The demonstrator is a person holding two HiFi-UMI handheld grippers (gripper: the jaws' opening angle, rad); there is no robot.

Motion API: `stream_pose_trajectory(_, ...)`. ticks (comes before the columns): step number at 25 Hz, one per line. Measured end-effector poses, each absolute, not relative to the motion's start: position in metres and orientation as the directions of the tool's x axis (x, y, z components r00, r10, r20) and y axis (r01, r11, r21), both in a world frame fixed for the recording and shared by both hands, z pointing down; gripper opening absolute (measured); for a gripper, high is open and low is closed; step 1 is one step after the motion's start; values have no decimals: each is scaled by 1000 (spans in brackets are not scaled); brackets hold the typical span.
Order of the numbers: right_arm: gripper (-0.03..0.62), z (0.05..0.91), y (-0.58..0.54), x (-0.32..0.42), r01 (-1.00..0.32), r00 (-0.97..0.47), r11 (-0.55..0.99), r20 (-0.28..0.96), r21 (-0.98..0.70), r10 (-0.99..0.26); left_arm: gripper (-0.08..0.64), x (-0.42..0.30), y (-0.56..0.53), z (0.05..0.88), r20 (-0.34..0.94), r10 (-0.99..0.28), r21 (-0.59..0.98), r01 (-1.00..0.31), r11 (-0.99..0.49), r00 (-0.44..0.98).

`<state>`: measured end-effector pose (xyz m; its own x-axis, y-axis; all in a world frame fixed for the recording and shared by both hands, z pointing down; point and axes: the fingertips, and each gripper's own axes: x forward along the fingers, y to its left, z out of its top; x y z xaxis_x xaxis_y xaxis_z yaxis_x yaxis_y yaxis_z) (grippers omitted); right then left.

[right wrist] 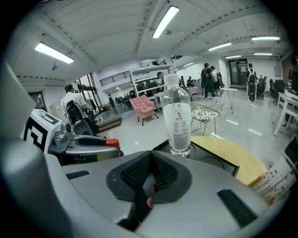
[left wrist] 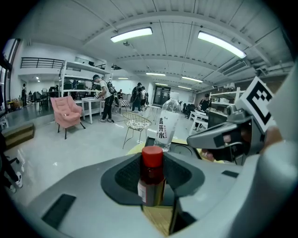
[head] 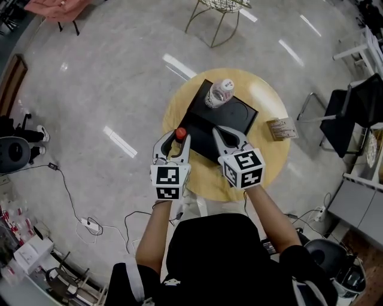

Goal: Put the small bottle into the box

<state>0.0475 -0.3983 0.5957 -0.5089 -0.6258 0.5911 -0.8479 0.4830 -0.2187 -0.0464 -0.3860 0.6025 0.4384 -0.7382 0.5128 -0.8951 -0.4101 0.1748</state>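
small bottle point(left wrist: 151, 179) base hidden by jaws, pink chair point(head: 57, 7) cut off

Pale grey plastic on left claw point(head: 177, 138) and right claw point(head: 226, 136), with dark ribbed pads point(left wrist: 125, 179) inside. Flat dark rectangular insets on the grey bodies. On each, a white cube point(head: 167, 182) with black square markers. Black short-sleeved top point(head: 209, 251), white stripe point(head: 135, 282) near the shoulder; forearms bare.

A round wooden table point(head: 269, 162) stood beneath the left gripper point(head: 176, 142) on a glossy grey floor point(head: 108, 77). Ahead of it were a wire chair point(left wrist: 135, 124) and, further left, a pink armchair point(left wrist: 65, 111). Strip lights point(left wrist: 132, 35) glowed overhead.
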Motion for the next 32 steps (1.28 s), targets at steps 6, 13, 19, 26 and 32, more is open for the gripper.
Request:
stream_pose_trajectory(6,2,613,-402,56,-853,-501,469,614,-230,-610,141,-44,-395,622,525,-734,191,-900,-392,431)
stream_pose_trajectory(13,2,634,-404,59,-852,-500,466,639,-240,-584,141,-40,-403,640,521,-740,200,-904,-378,424)
stream_pose_trajectory(19,2,644,-405,53,-846,-505,475,651,-243,-567,141,-43,-406,657,539,-740,184,-914,-362,402)
stream_pose_trajectory(26,2,653,-405,51,-844,-503,477,667,-244,-549,141,-47,-404,672,540,-746,182,-920,-349,390)
stream_pose_trajectory(32,2,658,-402,52,-846,-500,474,677,-246,-541,143,-49,-398,683,547,-746,165,-922,-350,381)
